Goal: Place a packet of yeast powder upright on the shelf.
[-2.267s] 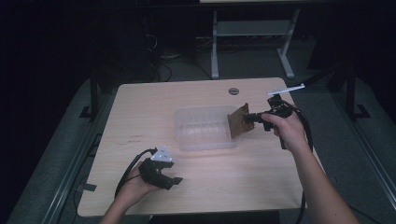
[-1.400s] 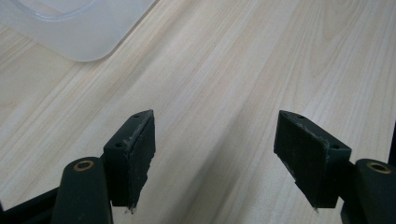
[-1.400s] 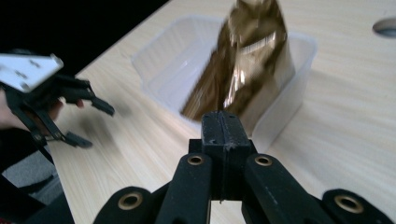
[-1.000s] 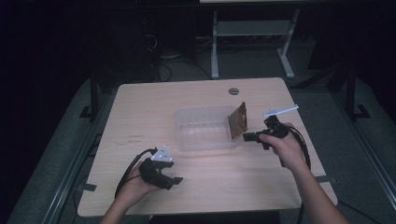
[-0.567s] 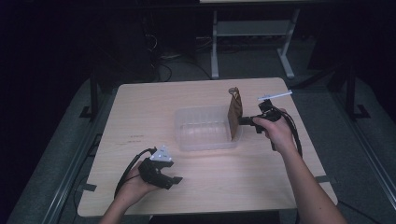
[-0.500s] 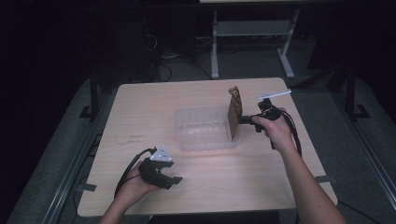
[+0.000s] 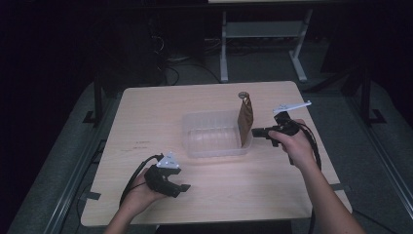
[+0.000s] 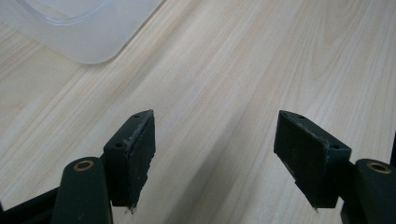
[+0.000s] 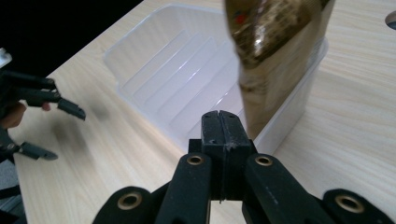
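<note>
A brown foil bag [image 7: 246,122] stands upright over the right end of a clear plastic container [image 7: 219,148] at the table's middle. My right gripper [image 7: 255,131] comes in from the right and is shut on the bag's lower near edge. In the right gripper view the closed jaws [image 9: 219,121] sit just left of the bag [image 9: 275,56], which hangs across the container's [image 9: 187,60] near wall. My left gripper [image 7: 185,187] rests open near the front left of the table, nothing between its jaws [image 8: 224,149]. The container's corner [image 8: 84,32] lies ahead of it.
The wooden table [image 7: 160,112] has a round cable hole [image 7: 242,94] at the back. Dark floor and a white metal stand [image 7: 263,34] lie beyond. The other gripper [image 9: 63,135] shows open at the far left of the right gripper view.
My right gripper has turned the bag from tilted to upright and shifted it slightly back over the container's right end. The left gripper has stayed in place.
</note>
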`<act>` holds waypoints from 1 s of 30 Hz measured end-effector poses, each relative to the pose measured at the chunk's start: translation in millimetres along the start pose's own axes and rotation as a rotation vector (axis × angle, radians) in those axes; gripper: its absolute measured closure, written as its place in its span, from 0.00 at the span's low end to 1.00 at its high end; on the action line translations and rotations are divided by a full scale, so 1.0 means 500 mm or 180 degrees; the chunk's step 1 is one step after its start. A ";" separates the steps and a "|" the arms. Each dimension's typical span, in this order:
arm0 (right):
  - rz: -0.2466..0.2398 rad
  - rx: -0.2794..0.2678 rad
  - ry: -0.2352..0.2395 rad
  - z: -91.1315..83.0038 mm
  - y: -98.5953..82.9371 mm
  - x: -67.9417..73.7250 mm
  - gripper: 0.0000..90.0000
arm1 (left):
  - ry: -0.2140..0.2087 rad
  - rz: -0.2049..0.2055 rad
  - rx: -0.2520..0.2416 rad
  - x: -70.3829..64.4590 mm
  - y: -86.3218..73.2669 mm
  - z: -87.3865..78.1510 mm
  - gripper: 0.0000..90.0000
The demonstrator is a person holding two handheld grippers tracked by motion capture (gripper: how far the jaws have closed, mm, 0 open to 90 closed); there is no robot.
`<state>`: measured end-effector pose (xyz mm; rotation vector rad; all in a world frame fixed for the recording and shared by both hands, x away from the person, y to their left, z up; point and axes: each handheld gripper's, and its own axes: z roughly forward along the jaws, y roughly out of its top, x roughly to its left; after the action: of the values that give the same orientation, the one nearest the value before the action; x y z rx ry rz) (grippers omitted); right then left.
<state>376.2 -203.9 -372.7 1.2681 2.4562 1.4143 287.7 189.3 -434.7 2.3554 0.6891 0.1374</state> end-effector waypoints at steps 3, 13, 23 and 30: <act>-0.0141 -0.0017 -0.0006 -0.006 -0.013 0.011 0.85 | -0.0006 -0.0001 -0.0022 0.001 -0.001 0.000 0.32; -0.0564 -0.0066 -0.0105 -0.022 -0.077 0.039 0.56 | -0.0019 0.0056 -0.0044 -0.002 -0.001 -0.002 0.32; -0.0757 0.0175 -0.0297 -0.026 -0.147 0.039 0.43 | -0.0068 0.0020 -0.0071 -0.003 -0.003 0.002 0.30; -0.0875 0.0498 -0.0525 -0.024 -0.200 0.033 0.42 | -0.0075 0.0017 -0.0072 -0.005 -0.003 0.005 0.30</act>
<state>297.5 -226.9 -433.8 0.9755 2.5464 1.0285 285.5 187.6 -437.3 2.3337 0.6666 0.1191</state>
